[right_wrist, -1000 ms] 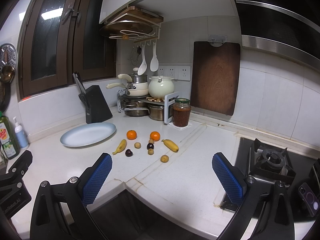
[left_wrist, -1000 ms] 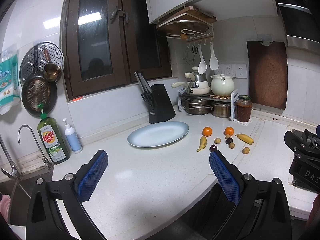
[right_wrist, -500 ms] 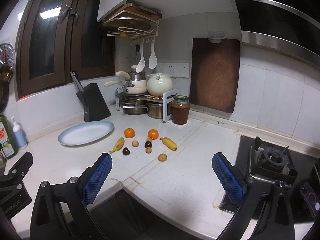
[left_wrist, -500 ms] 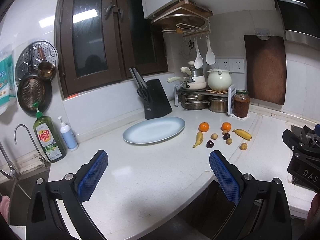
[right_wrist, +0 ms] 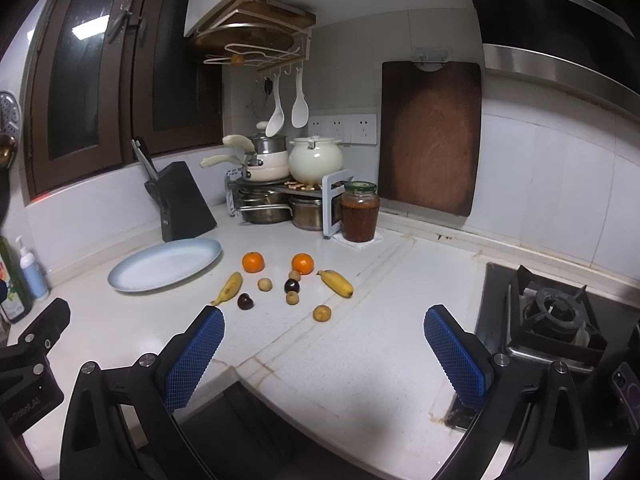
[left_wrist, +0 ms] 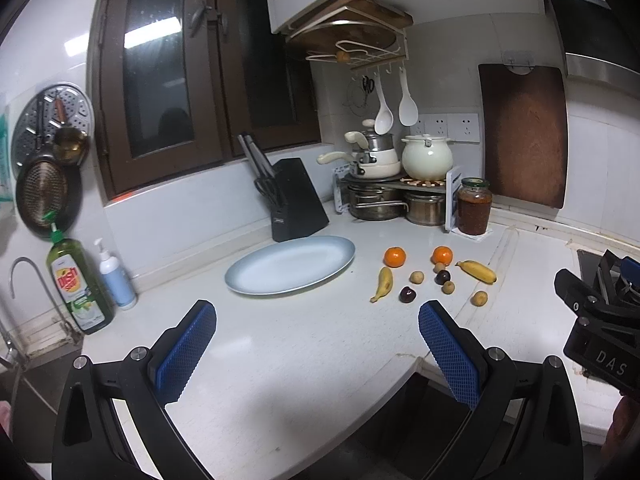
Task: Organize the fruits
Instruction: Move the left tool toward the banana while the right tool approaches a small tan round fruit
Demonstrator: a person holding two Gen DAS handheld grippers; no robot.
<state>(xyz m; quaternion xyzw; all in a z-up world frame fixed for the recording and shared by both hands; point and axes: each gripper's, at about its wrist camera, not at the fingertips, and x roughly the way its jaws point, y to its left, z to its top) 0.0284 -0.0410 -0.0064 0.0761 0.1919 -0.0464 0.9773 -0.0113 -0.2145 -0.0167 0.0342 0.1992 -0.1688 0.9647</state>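
— Where are the two grippers?
— The left blue-padded gripper (left_wrist: 316,344) and the right blue-padded gripper (right_wrist: 324,348) both hover spread wide and empty over the white countertop's (left_wrist: 288,360) front edge.
— Room ahead?
— Bare counter up to the fruit.
— And the pale blue oval plate (left_wrist: 290,265)?
— Nothing on it; the two oranges (right_wrist: 253,261), two yellow bananas (right_wrist: 335,282), dark plums (right_wrist: 245,301) and small brown fruits (right_wrist: 321,313) lie loose just right of it.

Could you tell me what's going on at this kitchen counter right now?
A person holds two grippers over the counter, sorting fruit. Both the left gripper and the right gripper are open and hold nothing. The plate is bare. Two oranges, two bananas and several small fruits lie loose on the counter beside it, so nothing has been placed yet.
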